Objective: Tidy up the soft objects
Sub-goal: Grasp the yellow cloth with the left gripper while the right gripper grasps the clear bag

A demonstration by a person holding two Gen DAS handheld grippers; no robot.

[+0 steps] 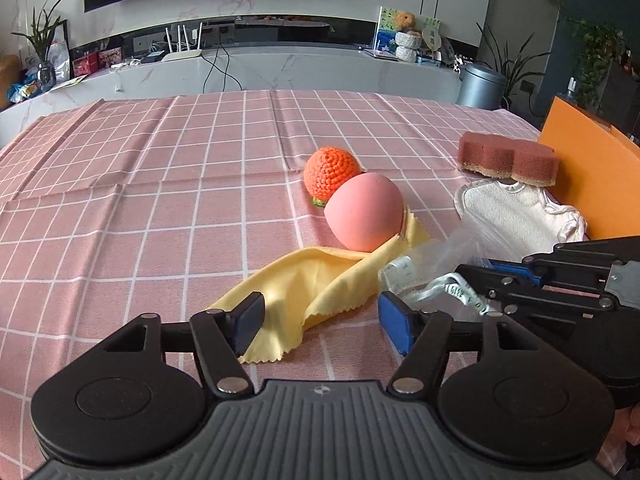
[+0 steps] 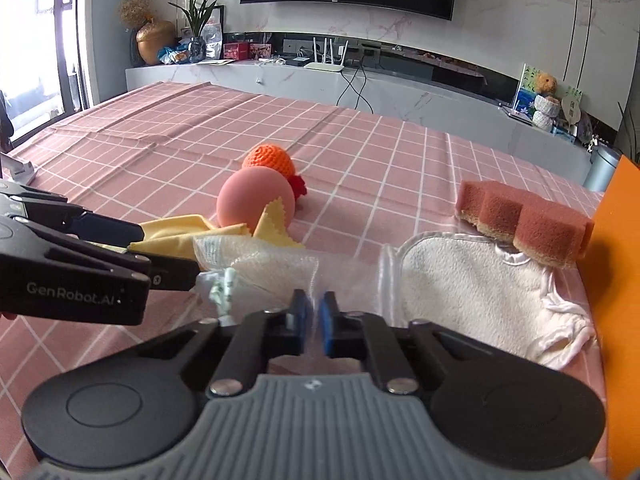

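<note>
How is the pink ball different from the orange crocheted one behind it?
The pink ball has a smooth, matte skin; the orange crocheted ball shows knitted stitches. The pink ball looks larger and rests against the yellow cloth; the orange crocheted ball sits clear of it, with green trim. Both are round and lie on the checked tablecloth.

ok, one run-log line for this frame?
right claw: shut on clear mesh bag | left claw: open over yellow cloth | pink ball: on table
</note>
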